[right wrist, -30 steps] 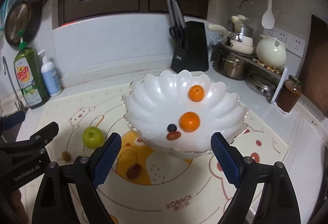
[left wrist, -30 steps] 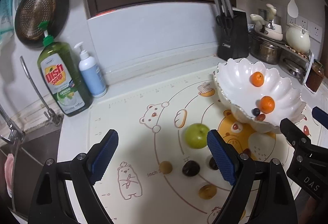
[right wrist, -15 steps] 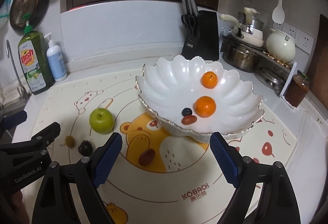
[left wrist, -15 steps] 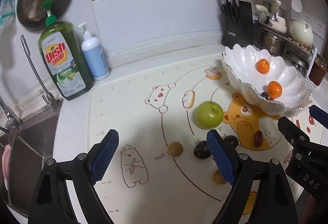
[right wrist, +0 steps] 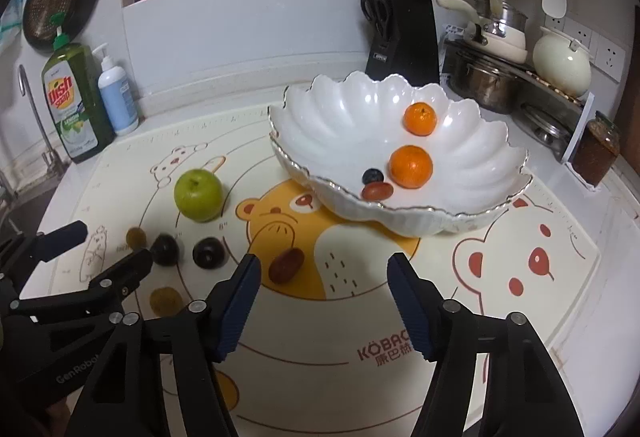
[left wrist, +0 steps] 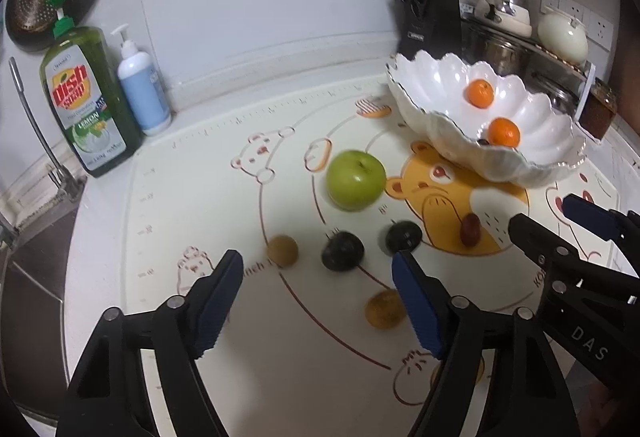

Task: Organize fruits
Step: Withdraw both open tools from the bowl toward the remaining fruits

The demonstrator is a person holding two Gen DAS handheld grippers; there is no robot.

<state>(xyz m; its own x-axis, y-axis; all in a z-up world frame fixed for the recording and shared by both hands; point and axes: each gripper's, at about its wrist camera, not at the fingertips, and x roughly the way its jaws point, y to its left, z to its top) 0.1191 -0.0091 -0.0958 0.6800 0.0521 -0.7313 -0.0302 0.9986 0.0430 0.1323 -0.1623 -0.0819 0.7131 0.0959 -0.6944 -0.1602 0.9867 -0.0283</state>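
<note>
both hand-held grippers have dropped lower and closer to the mat since the earlier frames, fruit now bigger in view. left hand-held gripper (left wrist: 316, 289) has its jaws apart, empty, hovering over two dark plums (left wrist: 343, 250) and a small brown fruit (left wrist: 282, 249). green apple (left wrist: 355, 180) sits on the mat (left wrist: 200, 197) just beyond them, near the white scalloped bowl (left wrist: 440, 105). right hand-held gripper (right wrist: 324, 297) also spread wide, empty, a red date (right wrist: 285, 265) just by its left finger. bowl holds two oranges (right wrist: 411, 166), a blueberry and a date. dish soap bottle (left wrist: 86, 101) stands at the surface's back left.
</note>
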